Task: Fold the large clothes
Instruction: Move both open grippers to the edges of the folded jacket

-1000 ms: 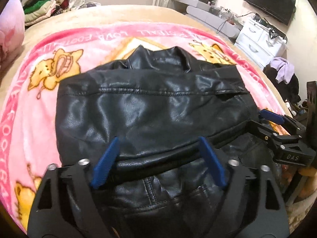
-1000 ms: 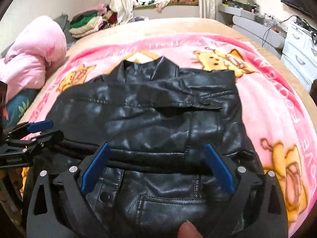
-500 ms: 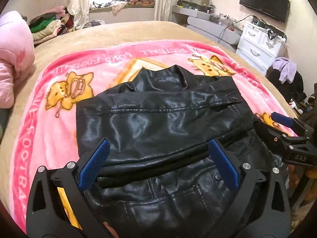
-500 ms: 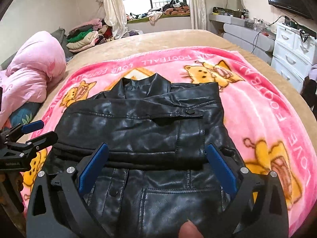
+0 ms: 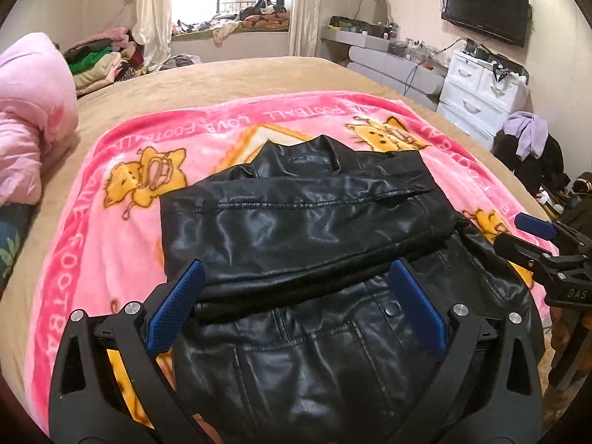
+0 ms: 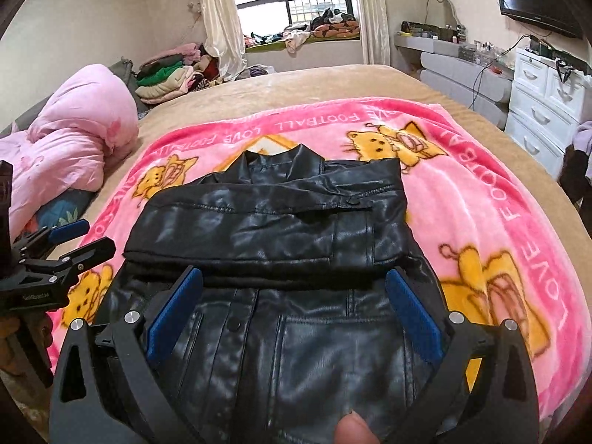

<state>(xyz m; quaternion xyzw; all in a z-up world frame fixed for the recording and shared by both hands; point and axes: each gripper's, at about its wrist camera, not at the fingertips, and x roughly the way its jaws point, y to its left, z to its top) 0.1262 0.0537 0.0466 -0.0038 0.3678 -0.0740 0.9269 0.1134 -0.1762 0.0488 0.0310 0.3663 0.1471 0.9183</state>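
A black leather jacket (image 5: 296, 229) (image 6: 266, 229) lies on a pink cartoon blanket (image 5: 111, 229) (image 6: 481, 192) on the bed, collar at the far end, sleeves folded across its chest. My left gripper (image 5: 296, 296) is open and empty, above the jacket's near hem. My right gripper (image 6: 294, 296) is open and empty too, above the same hem. Each gripper shows in the other's view, the right one at the right edge (image 5: 532, 236) and the left one at the left edge (image 6: 74, 238).
A pink duvet (image 6: 66, 155) lies at the bed's left side. Folded clothes (image 6: 166, 77) are stacked at the far left. White drawers (image 5: 477, 92) and a dark clothes pile (image 5: 536, 155) stand to the right of the bed.
Both grippers have pulled back and up from the jacket, away from the folded sleeve edge. The jacket looks smaller and lies still. Both stayed open.
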